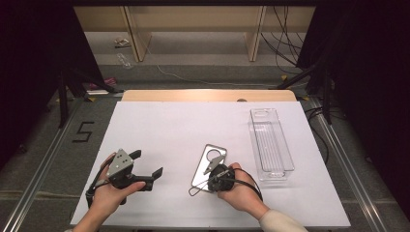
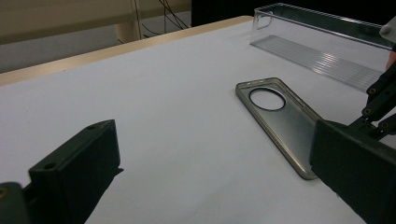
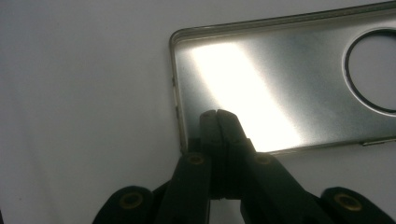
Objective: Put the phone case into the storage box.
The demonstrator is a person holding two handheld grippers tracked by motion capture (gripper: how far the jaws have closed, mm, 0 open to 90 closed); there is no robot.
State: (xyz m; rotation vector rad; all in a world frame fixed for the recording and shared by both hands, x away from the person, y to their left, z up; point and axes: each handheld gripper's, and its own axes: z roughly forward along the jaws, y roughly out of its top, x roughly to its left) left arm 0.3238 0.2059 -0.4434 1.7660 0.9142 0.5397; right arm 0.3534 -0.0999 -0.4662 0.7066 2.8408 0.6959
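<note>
- High view: your left gripper (image 1: 147,169) rested on the white table sheet (image 1: 159,125) at the near left, cradled in your left hand (image 1: 109,193), with its jaws spread apart and nothing between them. Your right gripper (image 1: 212,180) lay at the near centre in your right hand (image 1: 239,191), its tips over the near end of the phone case (image 1: 209,166). The case lay flat on the sheet, its round camera opening toward the far end. A clear plastic tray (image 1: 270,142) stood to the right of the case, well apart from it and lengthwise away from you.
- Left gripper view: the two black jaws stood wide at the bottom corners, released. Between them, farther off, the phone case (image 2: 285,123) lay flat on the sheet (image 2: 154,102), with the clear tray (image 2: 322,51) beyond it. Parts of your right gripper (image 2: 380,105) entered at the right edge, beside the case's near end.
- Right gripper view: the jaws were pressed together, tip against tip (image 3: 218,122), and sat over the inner face of the phone case (image 3: 289,88) near its corner and long rim. Whether they pinched that rim cannot be told. A bright reflection crossed the case's inner face.
</note>
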